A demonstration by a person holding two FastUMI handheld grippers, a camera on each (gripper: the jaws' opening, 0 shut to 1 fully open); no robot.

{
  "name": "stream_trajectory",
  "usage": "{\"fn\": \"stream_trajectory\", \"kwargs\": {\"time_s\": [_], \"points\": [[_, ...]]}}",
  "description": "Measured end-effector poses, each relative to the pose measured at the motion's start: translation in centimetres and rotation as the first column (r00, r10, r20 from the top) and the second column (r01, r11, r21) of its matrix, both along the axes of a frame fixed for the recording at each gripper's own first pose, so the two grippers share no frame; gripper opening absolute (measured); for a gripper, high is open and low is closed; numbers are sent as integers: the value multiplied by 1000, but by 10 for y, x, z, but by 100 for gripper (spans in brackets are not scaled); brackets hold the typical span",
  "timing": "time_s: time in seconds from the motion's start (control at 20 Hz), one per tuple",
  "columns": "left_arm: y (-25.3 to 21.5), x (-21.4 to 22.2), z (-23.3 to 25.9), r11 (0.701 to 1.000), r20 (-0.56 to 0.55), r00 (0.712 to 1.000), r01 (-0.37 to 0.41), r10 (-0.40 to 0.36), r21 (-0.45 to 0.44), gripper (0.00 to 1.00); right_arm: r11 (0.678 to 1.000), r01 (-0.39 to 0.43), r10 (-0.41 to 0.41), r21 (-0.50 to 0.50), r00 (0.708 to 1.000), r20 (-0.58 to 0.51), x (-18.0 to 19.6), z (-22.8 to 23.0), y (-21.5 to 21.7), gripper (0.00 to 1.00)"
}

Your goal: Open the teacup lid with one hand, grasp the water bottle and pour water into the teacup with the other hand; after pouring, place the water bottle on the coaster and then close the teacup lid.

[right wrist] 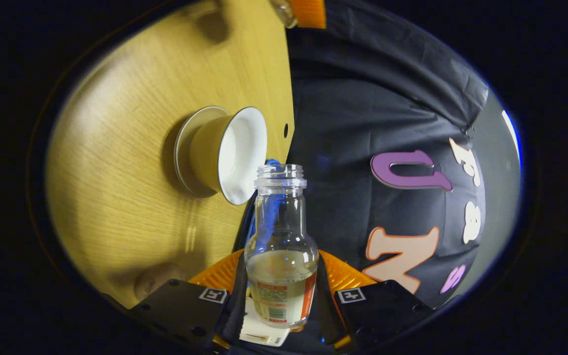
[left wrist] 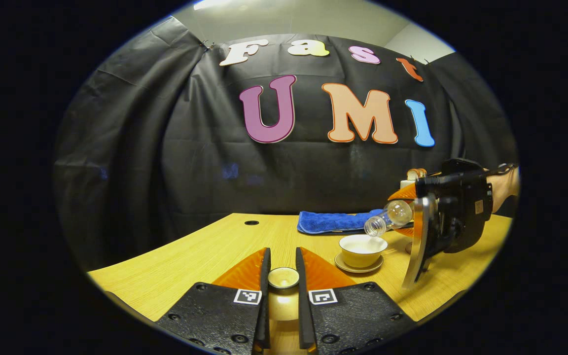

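— What's your left tool doing?

— I have both fingers clamped on the small round beige ceramic teacup lid, held above the yellow wooden worktop.

— And your right tool?

— It's pressed shut around the clear glass water bottle, which has an orange-and-white label and some water at its base. I've tipped it on its side. In the left gripper view its open mouth sits just above the rim of the cream-coloured ceramic teacup.

— Where's the cup?

— Uncovered, standing on its matching round saucer on the worktop, right of my left tool. A folded blue cloth lies behind it, near the booth's black wall.
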State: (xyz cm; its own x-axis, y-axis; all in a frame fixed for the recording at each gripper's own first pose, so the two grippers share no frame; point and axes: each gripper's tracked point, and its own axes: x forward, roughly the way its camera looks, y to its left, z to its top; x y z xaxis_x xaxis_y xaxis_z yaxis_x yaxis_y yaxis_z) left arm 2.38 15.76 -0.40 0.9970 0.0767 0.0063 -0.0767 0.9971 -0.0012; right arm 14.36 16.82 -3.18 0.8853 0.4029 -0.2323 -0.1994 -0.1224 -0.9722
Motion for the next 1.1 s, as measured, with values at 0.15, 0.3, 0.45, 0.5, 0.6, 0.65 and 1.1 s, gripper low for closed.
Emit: {"fn": "stream_trajectory", "kwargs": {"time_s": [0.15,0.3,0.45,0.5,0.6,0.65,1.1], "points": [[-1,1,0,1000,-1,1000,0,0,-1,20,979,44,-24,200,994,-103,-6,14,-4,67],[0,0,0,1000,0,1000,0,0,0,20,845,191,-43,499,955,-294,-4,32,-23,63],[0,0,-1,1000,0,1000,0,0,0,20,595,345,-4,726,905,-426,3,48,-48,65],[0,1,0,1000,0,1000,0,0,1,20,473,398,19,786,887,-461,5,50,-60,63],[0,1,-1,1000,-1,1000,0,0,1,20,238,479,74,845,858,-508,9,55,-81,66],[0,1,0,1000,-2,1000,0,0,1,20,124,505,108,854,849,-518,9,58,-92,66],[2,1,-1,1000,-1,1000,-8,8,1,20,-112,514,105,850,857,-505,20,43,-109,65]]}}
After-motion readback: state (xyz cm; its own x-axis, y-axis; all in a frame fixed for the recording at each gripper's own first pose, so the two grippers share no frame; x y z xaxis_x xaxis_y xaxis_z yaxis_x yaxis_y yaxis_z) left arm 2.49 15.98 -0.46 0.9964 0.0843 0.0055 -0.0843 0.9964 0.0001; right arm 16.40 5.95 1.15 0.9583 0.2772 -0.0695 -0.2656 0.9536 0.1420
